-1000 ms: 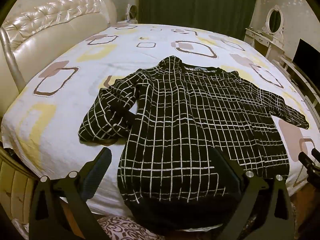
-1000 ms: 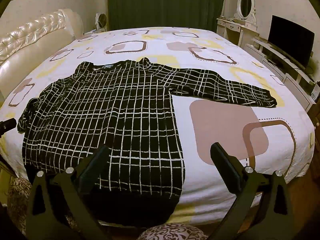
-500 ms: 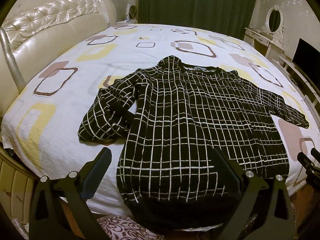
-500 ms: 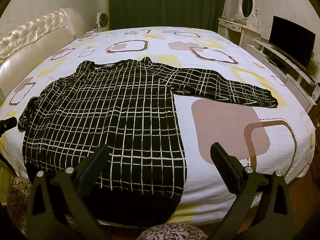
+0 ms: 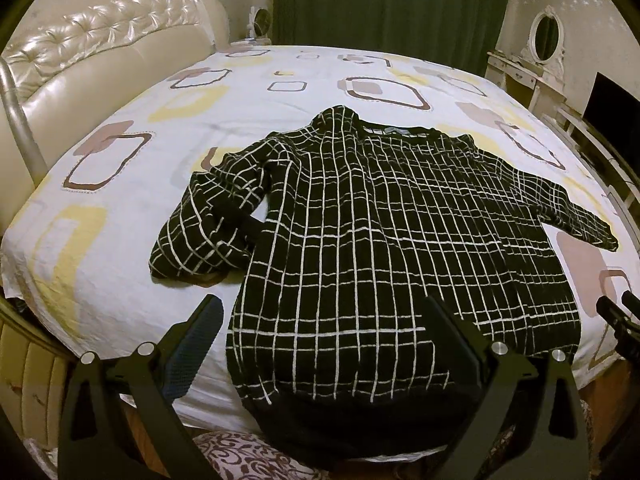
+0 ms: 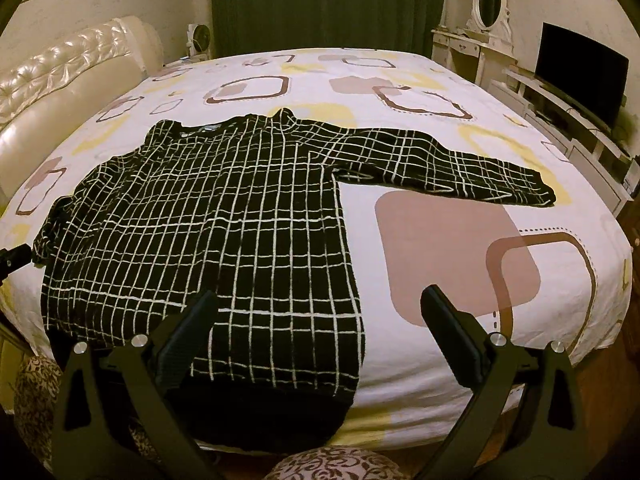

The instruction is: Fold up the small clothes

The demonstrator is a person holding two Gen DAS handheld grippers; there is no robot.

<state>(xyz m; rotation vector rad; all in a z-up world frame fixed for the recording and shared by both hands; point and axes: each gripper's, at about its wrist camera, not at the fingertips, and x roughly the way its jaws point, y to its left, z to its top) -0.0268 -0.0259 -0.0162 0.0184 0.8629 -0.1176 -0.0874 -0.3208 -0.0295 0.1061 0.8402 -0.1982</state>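
While the black grid-patterned sweater lies spread across the bed, hem over the near edge, ready for folding, the left hand-held gripper and right hand-held gripper hover wide open, empty.

R claw view crept slightly fwd toward sweater; nothing else moved.

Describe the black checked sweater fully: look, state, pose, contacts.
The sweater looks like a black knit with a white grid pattern and a plain black hem band. It lies flat and unfolded on the patterned bedsheet, neck toward the far side, hem hanging over the near bed edge. One sleeve stretches straight out, the other is bunched up. Neither open gripper touches it.
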